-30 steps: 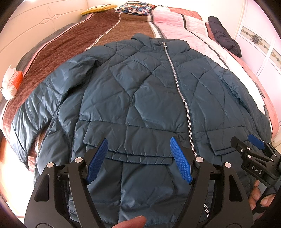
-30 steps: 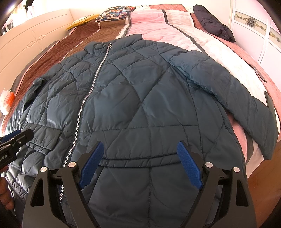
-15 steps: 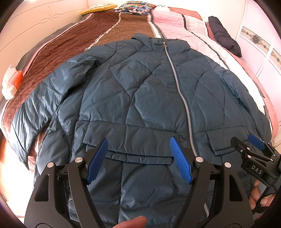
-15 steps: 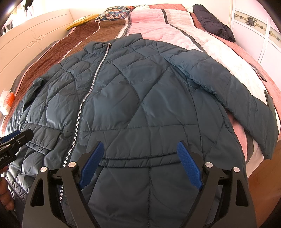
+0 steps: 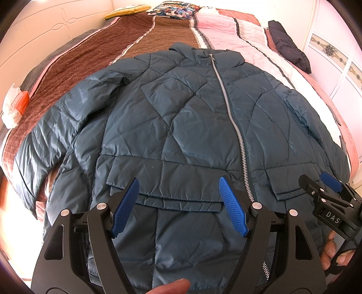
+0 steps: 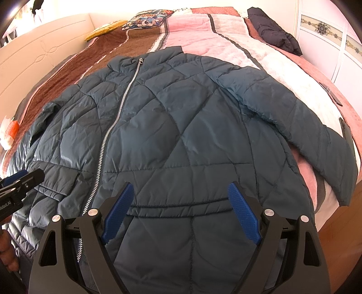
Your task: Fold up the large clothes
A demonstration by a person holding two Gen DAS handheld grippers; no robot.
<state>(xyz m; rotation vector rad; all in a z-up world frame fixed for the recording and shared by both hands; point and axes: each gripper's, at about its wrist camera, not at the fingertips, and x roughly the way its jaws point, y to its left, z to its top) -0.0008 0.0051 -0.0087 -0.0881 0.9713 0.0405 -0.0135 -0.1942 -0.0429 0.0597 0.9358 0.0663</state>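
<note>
So the big teal puffer jacket [image 5: 181, 117] is lying flat and zipped up on the bed [image 5: 237, 34], collar at the far end, hem right under both claws. The left gripper [image 5: 178, 203] is spread wide, holding nothing, with the pocket flap just ahead of it. The right gripper [image 6: 181, 210] is spread wide too, empty, with the jacket's sleeve [image 6: 305, 126] off to its right.

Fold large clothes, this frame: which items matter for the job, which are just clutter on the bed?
In play:
- teal quilted jacket, zipped, spread flat on the bed
- left gripper, open
- right gripper, open

Lying about:
- dark folded garment
- patterned pillow
- yellow cushion
- orange-and-white packet
</note>
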